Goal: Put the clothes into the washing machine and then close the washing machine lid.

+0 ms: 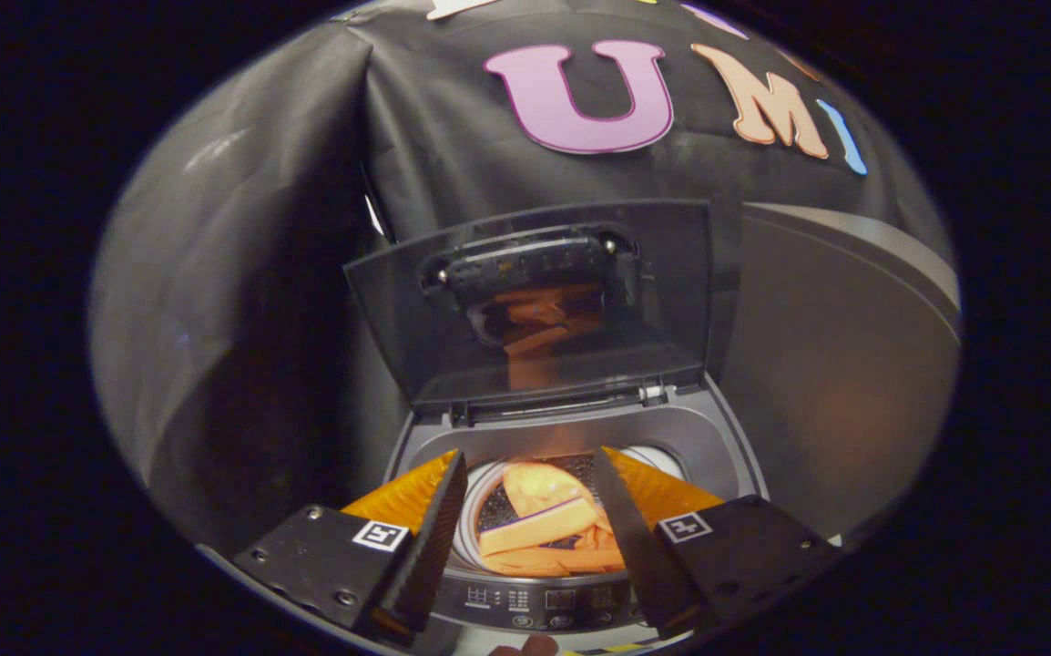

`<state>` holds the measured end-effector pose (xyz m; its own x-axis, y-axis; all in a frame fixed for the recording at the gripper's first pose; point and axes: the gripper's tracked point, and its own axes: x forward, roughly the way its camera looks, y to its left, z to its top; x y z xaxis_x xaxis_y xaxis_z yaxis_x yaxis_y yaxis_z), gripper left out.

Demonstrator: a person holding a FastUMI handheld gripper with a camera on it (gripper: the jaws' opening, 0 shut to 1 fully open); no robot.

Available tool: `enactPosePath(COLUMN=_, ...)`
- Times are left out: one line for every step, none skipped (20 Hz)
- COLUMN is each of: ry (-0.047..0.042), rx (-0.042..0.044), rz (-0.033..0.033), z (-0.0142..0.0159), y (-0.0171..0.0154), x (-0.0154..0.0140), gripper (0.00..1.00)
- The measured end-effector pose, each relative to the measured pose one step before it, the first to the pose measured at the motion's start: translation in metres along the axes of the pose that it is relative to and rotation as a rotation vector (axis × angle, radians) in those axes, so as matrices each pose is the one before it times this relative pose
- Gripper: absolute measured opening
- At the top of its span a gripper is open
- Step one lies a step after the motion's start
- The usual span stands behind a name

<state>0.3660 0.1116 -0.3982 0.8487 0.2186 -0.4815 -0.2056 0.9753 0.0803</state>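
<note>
Gripper (530,474) at bottom center of frame, jaws spread wide, nothing held betw. them; the fingers (434,538) frame the washer's drum opening. Washing machine (726,437) is a small top-loader, lower center, grey top deck, control panel (535,601) along its front edge just under the fingers. Clothes (544,524) = orange/yellow garment w/ a pale band, already lying inside the drum (480,492), seen betw. the two fingers. Lid (671,292) is up, standing about upright at mid-frame behind the opening, hinged at the back edge; dark translucent panel w/ black handle (525,264) near its top, orange reflection of the garment showing in it. Grey curved surface at right of frame, beside the washer; can't tell what it is. Small bit of a fingertip (525,647) at very bottom center, below the panel.
</note>
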Motion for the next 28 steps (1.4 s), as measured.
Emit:
enactPosePath(ry=-0.00447, rx=0.00139, rz=0.00242, z=0.00516, y=-0.00097, x=-0.01218, gripper=0.85)
enactPosePath(ry=-0.01101, rx=-0.00012, rz=0.00396, z=0.00736, y=-0.00033, x=-0.01043, gripper=0.86)
enactPosePath(ry=-0.00542, rx=-0.00767, rz=-0.01479, z=0.00609, y=-0.00398, x=-0.00986, gripper=0.91)
enactPosePath(ry=0.00074, rx=-0.02211, rz=-0.01616, z=0.00396, y=-0.00618, x=-0.01363, gripper=0.94)
enactPosePath(ry=0.00659, rx=-0.01314, rz=-0.00609, z=0.00227, y=-0.00244, x=-0.00967, gripper=0.95)
enactPosePath(ry=-0.01199, rx=-0.00267, rz=0.01039, z=0.00384, y=0.00183, x=-0.00588, gripper=0.97)
enactPosePath(ry=-0.03320, rx=0.01212, rz=0.02791, z=0.00886, y=0.00553, x=-0.00469, gripper=0.98)
enactPosePath(ry=-0.03742, rx=0.01544, rz=0.01790, z=0.00721, y=0.00384, x=-0.00210, gripper=0.98)
enactPosePath(ry=-0.06185, rx=0.02772, rz=0.00522, z=0.01238, y=0.00149, x=-0.00582, gripper=0.99)
enactPosePath(ry=-0.05205, rx=0.04265, rz=0.00824, z=0.01049, y=0.00097, x=-0.00391, gripper=0.99)
enactPosePath(ry=-0.01532, rx=0.02577, rz=-0.00724, z=0.00384, y=0.00049, x=-0.00282, gripper=0.98)
enactPosePath(ry=-0.00283, rx=0.00543, rz=-0.00332, z=0.00339, y=-0.00012, x=-0.00621, gripper=0.98)
enactPosePath(ry=0.01008, rx=-0.00578, rz=0.00591, z=0.00182, y=0.00267, x=-0.00249, gripper=0.98)
enactPosePath(ry=0.00024, rx=-0.01611, rz=0.02196, z=0.00411, y=0.00758, x=-0.00019, gripper=0.98)
enactPosePath(ry=0.00774, rx=-0.02734, rz=0.02087, z=0.00263, y=0.00723, x=-0.00012, gripper=0.98)
enactPosePath(ry=-0.00221, rx=-0.03654, rz=0.01717, z=0.00436, y=0.00716, x=0.00067, gripper=0.98)
enactPosePath(ry=-0.00573, rx=-0.04656, rz=0.00567, z=0.00707, y=0.00474, x=0.00159, gripper=0.98)
enactPosePath(ry=-0.01745, rx=-0.04628, rz=0.00183, z=0.00893, y=0.00409, x=0.00238, gripper=0.98)
enactPosePath(ry=-0.01459, rx=-0.03884, rz=-0.00567, z=0.00834, y=0.00224, x=0.00287, gripper=0.98)
enactPosePath(ry=-0.02389, rx=-0.02697, rz=0.00175, z=0.00996, y=0.00572, x=0.00507, gripper=0.98)
enactPosePath(ry=-0.01785, rx=-0.01459, rz=-0.00196, z=0.00871, y=0.00346, x=0.00590, gripper=0.98)
enactPosePath(ry=-0.01769, rx=-0.00538, rz=-0.00212, z=0.00733, y=0.00449, x=0.00582, gripper=0.98)
enactPosePath(ry=-0.01419, rx=0.00552, rz=-0.00319, z=0.00732, y=0.00212, x=0.00748, gripper=0.98)
enactPosePath(ry=-0.01272, rx=0.00941, rz=-0.00446, z=0.00737, y=0.00034, x=0.00826, gripper=0.98)
enactPosePath(ry=-0.01329, rx=0.01048, rz=-0.00292, z=0.00654, y=-0.00026, x=0.00923, gripper=0.98)
enactPosePath(ry=-0.01105, rx=0.00266, rz=-0.01255, z=0.00581, y=-0.00221, x=0.01063, gripper=0.98)
enactPosePath(ry=-0.00798, rx=0.00205, rz=-0.00923, z=0.00403, y=-0.00187, x=0.00921, gripper=0.97)
enactPosePath(ry=-0.00301, rx=0.00084, rz=-0.00361, z=0.00355, y=0.00025, x=0.01178, gripper=0.97)
